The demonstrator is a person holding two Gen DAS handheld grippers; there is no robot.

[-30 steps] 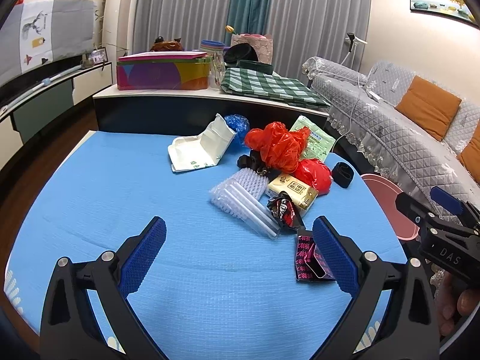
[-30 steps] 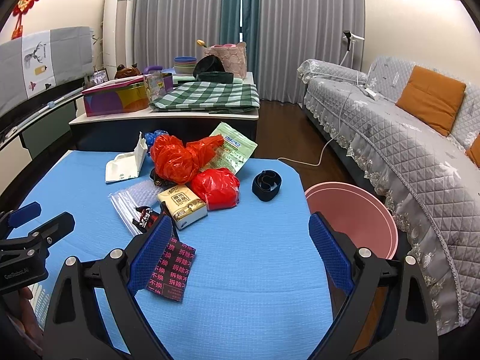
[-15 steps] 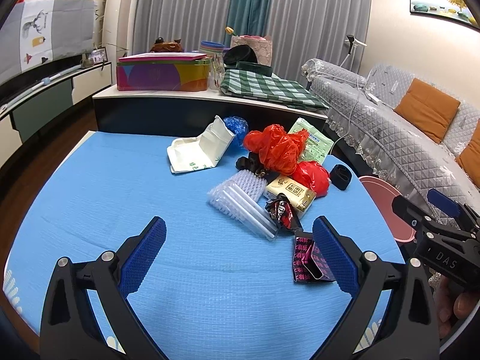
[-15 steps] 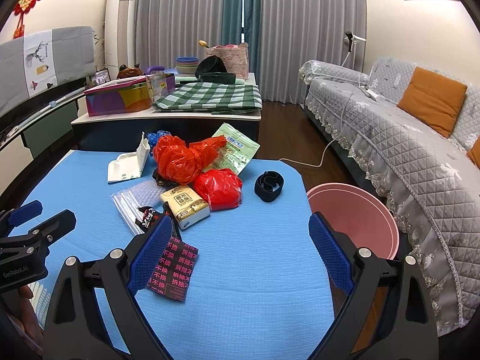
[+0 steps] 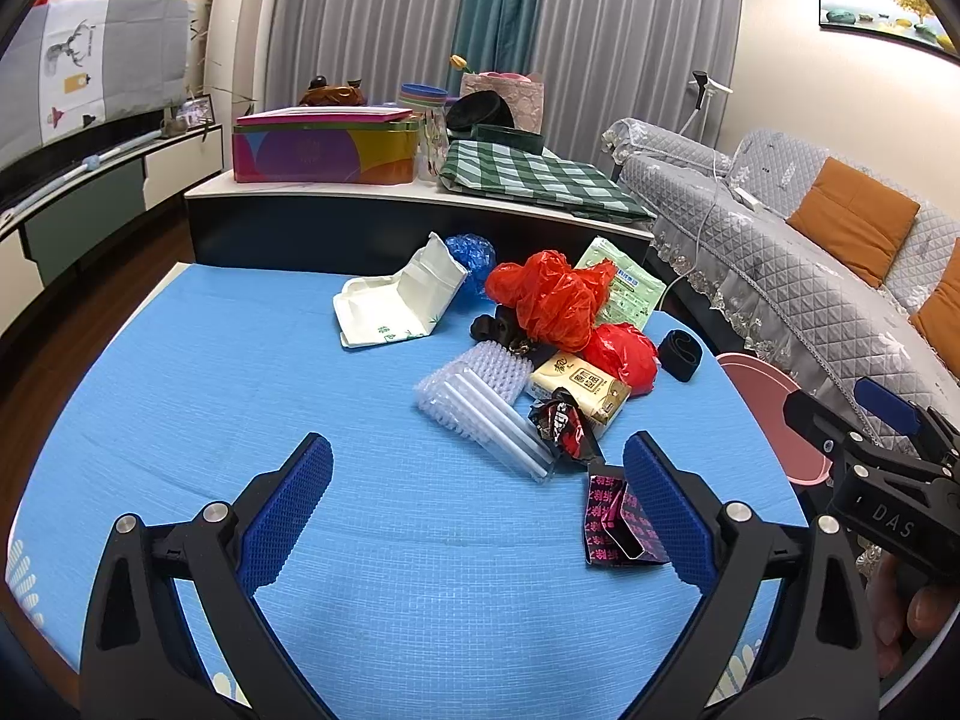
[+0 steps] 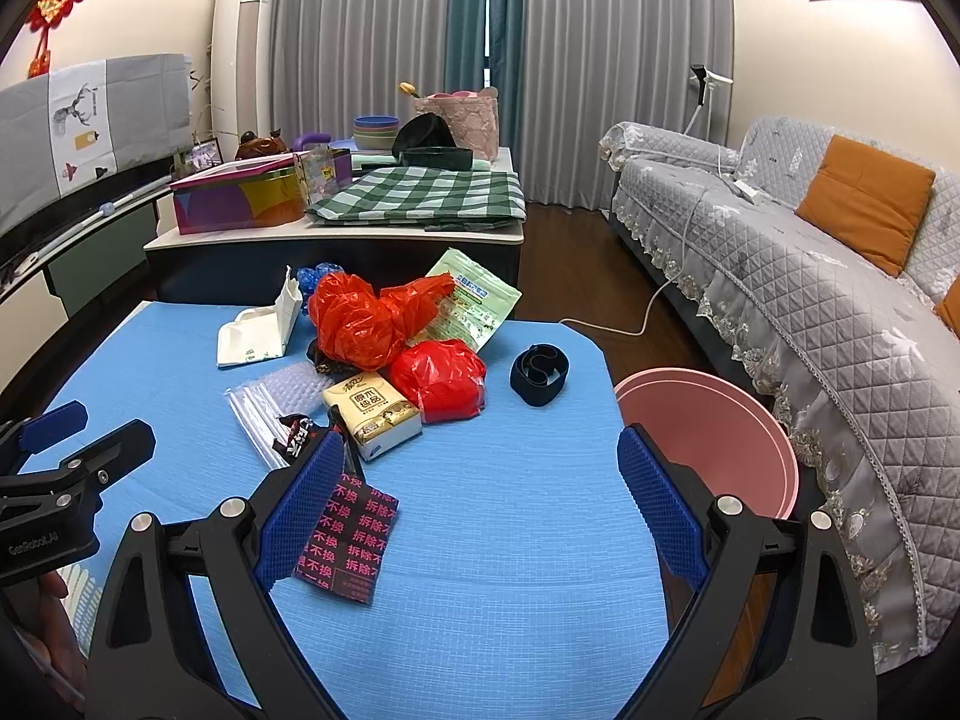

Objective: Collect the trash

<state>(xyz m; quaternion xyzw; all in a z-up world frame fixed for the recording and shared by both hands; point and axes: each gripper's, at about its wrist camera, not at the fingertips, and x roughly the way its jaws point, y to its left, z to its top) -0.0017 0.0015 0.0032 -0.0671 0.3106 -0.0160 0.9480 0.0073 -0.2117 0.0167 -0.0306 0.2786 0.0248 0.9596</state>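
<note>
My right tongs [image 6: 474, 504] hang over the near edge of the blue table [image 6: 510, 570], jaws spread wide and holding nothing. The nearest piece of trash is the black wrapper with pink writing [image 6: 351, 534], lying flat just inside my left-hand finger — its far corner runs under the blue pad, though I cannot tell whether the pad actually touches it. Its long axis runs away from me and a little to the right, so I judge the jaws would close across its short width if I slid left and dropped down.

The pink bin [image 6: 708, 426] stands off the table's right edge, just past my other finger — a short carry for this hand.

My left tongs [image 5: 477, 504] are equally wide and empty, above bare cloth. From that side the same wrapper [image 5: 612, 525] sits against the inside of the right-hand finger, partly hidden behind it, so both hands are close; the right one is nearer the bin.

The rest of the heap lies further off, toward the middle: a tissue pack [image 6: 372, 411], red bag [image 6: 438, 378], orange bag [image 6: 366, 324], clear bubble sleeve [image 5: 480, 402], crumpled dark wrapper [image 5: 561, 423], black band [image 6: 539, 373], and white paper box [image 5: 396, 306].
</note>
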